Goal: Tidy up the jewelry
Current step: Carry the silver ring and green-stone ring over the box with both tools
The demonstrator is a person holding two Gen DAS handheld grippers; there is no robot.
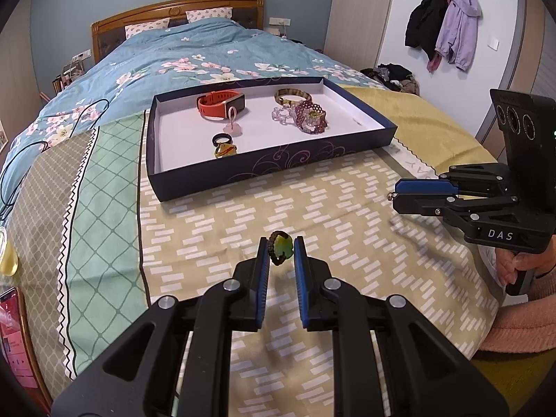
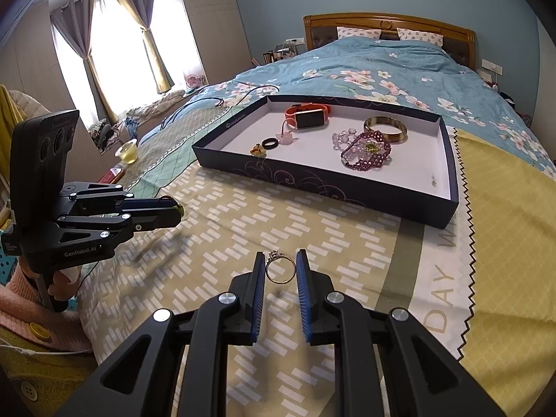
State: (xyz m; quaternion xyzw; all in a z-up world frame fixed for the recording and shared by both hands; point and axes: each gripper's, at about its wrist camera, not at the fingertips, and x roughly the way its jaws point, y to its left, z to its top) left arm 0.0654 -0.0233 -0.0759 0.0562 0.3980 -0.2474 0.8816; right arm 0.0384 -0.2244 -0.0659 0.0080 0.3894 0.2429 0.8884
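My left gripper is shut on a green stone ring with a brown braided band, held above the bed cover. My right gripper is shut on a thin silver ring with a small stone; it also shows in the left wrist view. A dark blue tray with a white floor lies ahead on the bed, also in the right wrist view. It holds an orange smartwatch, a gold bangle, a purple bead bracelet, a clear bead bracelet, a black ring, a pink pendant and a yellow charm.
A patterned beige cloth covers the foot of the bed, with a yellow blanket to the right. A black cable lies on the floral duvet. A phone and a glass cup sit at the bed's left side.
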